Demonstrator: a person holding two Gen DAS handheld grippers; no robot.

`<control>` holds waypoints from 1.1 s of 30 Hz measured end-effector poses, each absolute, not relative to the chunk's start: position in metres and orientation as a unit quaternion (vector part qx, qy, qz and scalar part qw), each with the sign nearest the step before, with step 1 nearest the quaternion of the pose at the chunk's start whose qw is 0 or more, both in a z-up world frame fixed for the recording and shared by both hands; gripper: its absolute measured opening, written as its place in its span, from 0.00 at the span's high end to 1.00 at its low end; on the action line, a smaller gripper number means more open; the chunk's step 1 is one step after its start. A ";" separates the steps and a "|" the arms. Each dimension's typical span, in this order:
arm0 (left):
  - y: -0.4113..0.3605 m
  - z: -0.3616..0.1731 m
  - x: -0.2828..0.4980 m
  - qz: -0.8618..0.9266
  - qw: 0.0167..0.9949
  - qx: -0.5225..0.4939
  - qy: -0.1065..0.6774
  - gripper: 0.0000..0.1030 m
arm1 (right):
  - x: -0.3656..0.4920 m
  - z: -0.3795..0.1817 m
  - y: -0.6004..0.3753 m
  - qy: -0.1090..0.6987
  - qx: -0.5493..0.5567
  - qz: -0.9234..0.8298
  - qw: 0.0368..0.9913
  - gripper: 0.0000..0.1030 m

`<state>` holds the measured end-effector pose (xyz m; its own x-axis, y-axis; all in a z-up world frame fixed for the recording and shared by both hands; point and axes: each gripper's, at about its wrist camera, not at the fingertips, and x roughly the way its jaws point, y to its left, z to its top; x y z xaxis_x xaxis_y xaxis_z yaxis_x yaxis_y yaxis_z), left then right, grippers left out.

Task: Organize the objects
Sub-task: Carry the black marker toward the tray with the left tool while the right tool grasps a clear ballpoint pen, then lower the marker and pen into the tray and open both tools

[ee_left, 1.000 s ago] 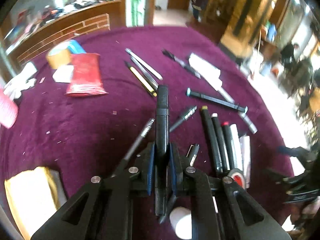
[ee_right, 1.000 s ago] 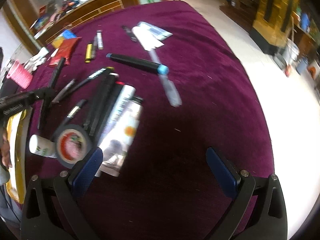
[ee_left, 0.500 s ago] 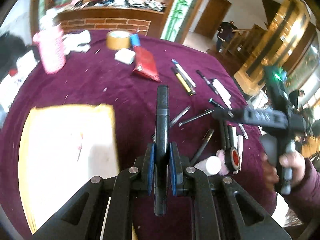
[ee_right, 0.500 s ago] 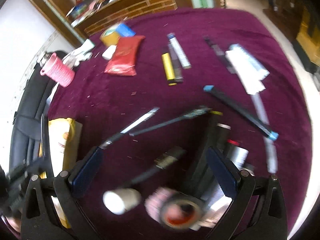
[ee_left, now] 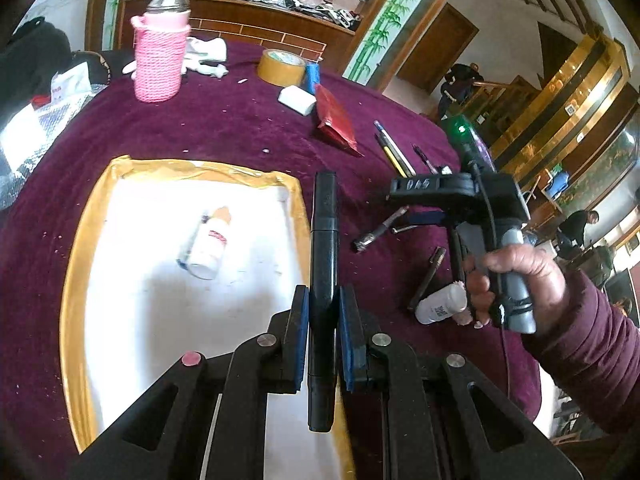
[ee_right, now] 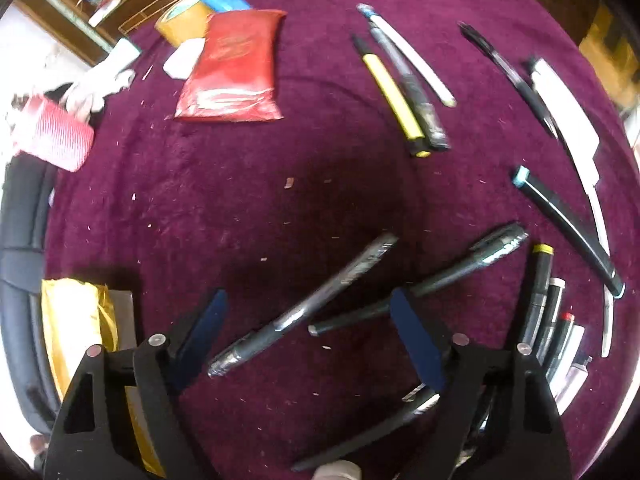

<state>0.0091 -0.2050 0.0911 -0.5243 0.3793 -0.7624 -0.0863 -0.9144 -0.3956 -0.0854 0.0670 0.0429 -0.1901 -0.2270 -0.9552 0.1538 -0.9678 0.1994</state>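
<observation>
Looking along your left gripper (ee_left: 323,332), you see what the right view cuts off: the yellow-rimmed tray (ee_left: 80,248) with its white floor, a small white bottle (ee_left: 206,246) lying in it, and your right hand (ee_left: 516,280) on the other tool's grey handle. Your right view instead gives the spread of pens across the purple tabletop (ee_right: 240,200), the red packet (ee_right: 234,68) at the far side, and only a corner of the tray at lower left. Your left jaws are clamped on a black marker (ee_left: 324,248), which points forward along the tray's right edge, its tail sticking out behind the pads. Your right gripper (ee_right: 308,332) stands partly open, and its jaws have just been closing; the pads touch nothing. Between them lies a dark pen (ee_right: 304,308) with a silver grip, slanted up to the right, and a second dark pen (ee_right: 424,284) passes behind the right pad. Both lie flat on the cloth. More markers are bunched side by side at the right edge.
</observation>
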 end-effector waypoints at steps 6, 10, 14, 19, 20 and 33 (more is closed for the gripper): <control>-0.234 0.083 0.009 0.857 0.134 -0.470 -0.164 0.89 | -0.063 0.035 0.023 0.042 0.605 -0.788 0.111 0.55; -0.250 0.077 0.010 0.855 0.126 -0.473 -0.169 0.89 | -0.059 0.039 0.028 0.041 0.587 -0.803 0.096 0.86; -0.265 0.070 0.009 0.852 0.117 -0.479 -0.175 0.89 | -0.056 0.042 0.044 0.001 0.594 -0.798 0.102 0.93; -0.278 0.067 0.006 0.851 0.108 -0.485 -0.174 0.89 | -0.040 0.056 0.051 -0.046 0.589 -0.798 0.121 0.93; -0.280 0.066 0.004 0.850 0.104 -0.487 -0.171 0.89 | -0.037 0.061 0.052 -0.058 0.587 -0.798 0.126 0.93; -0.297 0.025 -0.043 0.815 0.075 -0.553 -0.158 0.89 | 0.011 0.094 -0.029 -0.092 0.597 -0.756 0.252 0.92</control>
<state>-0.0430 -0.2968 0.0254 -0.3777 0.2959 -0.8774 0.0527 -0.9391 -0.3394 0.0113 -0.0290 0.0937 -0.1611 -0.4913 -0.8559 0.2717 -0.8558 0.4401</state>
